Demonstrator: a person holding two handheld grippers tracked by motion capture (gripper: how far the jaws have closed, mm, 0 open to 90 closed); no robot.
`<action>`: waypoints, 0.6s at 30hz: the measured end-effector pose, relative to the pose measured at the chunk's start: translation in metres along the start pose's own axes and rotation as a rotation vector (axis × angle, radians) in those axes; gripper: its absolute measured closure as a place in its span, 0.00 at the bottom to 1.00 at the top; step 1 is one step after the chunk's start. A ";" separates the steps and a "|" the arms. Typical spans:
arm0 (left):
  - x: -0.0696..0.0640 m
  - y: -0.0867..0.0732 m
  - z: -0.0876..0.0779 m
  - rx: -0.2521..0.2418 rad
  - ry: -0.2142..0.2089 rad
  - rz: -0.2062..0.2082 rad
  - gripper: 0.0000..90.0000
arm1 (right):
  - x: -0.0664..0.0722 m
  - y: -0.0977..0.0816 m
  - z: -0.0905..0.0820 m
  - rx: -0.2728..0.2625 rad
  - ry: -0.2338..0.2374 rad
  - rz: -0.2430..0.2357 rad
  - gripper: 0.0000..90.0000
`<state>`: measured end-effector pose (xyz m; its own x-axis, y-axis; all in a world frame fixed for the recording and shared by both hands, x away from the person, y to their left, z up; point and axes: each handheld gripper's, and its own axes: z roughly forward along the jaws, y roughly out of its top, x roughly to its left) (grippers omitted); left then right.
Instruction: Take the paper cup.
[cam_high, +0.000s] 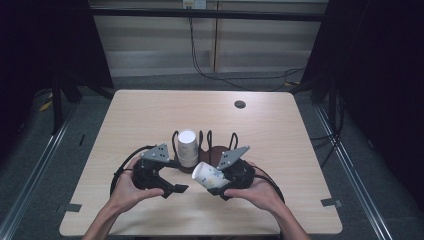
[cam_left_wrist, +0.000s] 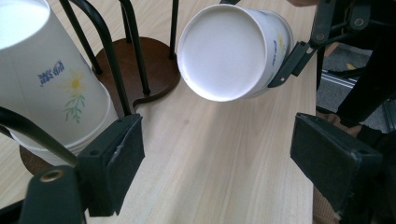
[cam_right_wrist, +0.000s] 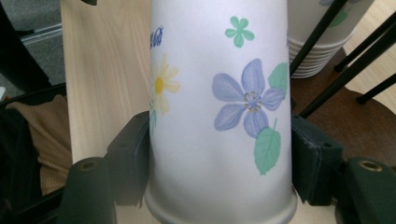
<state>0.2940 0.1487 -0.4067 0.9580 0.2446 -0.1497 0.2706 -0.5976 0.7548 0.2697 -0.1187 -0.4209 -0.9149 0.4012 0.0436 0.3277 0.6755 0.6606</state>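
A white paper cup with a flower print lies tilted on its side, its base toward the left. My right gripper is shut on it, and its pads press both sides of the cup. An upside-down stack of like cups stands in a dark wooden rack with black wire loops. Just left of the held cup, my left gripper is open with bare table between its jaws. In the left gripper view, the held cup's base faces the camera beyond the left gripper, with the stack at left.
The light wooden table has a round cable hole at the back right. Black wire loops of the rack rise close to my left gripper's left jaw. Cables trail behind both grippers toward the front edge.
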 end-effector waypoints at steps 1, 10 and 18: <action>0.000 0.000 0.001 0.000 -0.002 -0.001 0.19 | 0.000 0.000 0.000 0.010 0.003 -0.002 0.35; -0.002 -0.001 0.007 0.009 -0.003 0.005 0.18 | -0.003 0.004 -0.001 0.064 -0.018 -0.019 0.35; -0.002 -0.002 0.013 0.038 -0.006 0.017 0.18 | 0.004 0.012 -0.001 0.115 -0.015 -0.069 0.36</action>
<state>0.2924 0.1392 -0.4164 0.9631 0.2292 -0.1411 0.2573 -0.6301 0.7326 0.2696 -0.1100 -0.4123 -0.9329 0.3599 -0.0103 0.2899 0.7678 0.5713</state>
